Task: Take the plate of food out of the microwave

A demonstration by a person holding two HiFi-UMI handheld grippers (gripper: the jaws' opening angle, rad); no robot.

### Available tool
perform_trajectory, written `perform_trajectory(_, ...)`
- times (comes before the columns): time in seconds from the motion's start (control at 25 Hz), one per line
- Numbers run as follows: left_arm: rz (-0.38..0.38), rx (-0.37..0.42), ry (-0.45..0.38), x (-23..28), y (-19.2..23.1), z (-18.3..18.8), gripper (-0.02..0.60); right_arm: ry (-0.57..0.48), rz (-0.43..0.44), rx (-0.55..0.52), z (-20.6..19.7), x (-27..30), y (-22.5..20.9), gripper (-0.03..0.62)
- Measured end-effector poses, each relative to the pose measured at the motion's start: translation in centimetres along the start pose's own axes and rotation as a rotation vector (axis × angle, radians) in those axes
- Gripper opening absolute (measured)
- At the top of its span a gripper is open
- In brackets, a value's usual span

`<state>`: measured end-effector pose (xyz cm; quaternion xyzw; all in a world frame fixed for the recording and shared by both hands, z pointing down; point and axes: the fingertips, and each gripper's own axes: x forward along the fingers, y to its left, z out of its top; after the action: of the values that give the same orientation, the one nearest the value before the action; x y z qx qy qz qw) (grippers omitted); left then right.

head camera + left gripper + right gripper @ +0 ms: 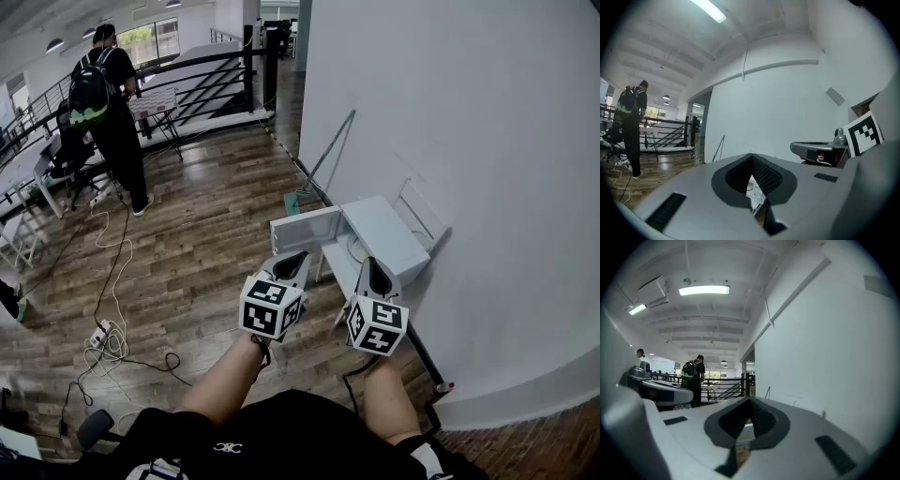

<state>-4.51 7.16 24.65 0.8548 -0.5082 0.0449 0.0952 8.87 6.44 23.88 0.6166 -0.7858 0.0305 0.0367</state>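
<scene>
A white microwave point(386, 236) stands low against the white wall, with its door point(305, 230) swung open to the left. My grippers hide most of its inside, and I cannot make out a plate of food. My left gripper point(292, 255) hovers just in front of the open door, jaws shut and empty. My right gripper point(373, 264) hangs beside it in front of the opening, jaws also shut with nothing between them. In the left gripper view the shut tips point(751, 157) point at the wall. A sliver of white microwave point(753, 188) shows below them. The right gripper view shows its tips point(750, 401) meeting.
A mop point(323, 161) leans on the wall behind the microwave. A white frame point(418, 212) stands next to it. Cables and a power strip point(99, 333) lie on the wood floor at left. A person with a backpack point(108, 108) stands far off by a railing.
</scene>
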Motion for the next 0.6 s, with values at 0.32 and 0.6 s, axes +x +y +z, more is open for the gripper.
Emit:
perform_trajectory(0.32, -0.020, -0.017, 0.006, -1.4, 0.9, -1.1, 0.000, 0.028, 0.005, -0.017, -1.4, -0.6, 2.3, 0.012)
perform_trajectory(0.6, -0.031, -0.031, 0.011, -3.4, 2.9, -1.8, 0.000, 0.000, -0.003, 0.016, -1.3, -1.1, 4.9, 0.013)
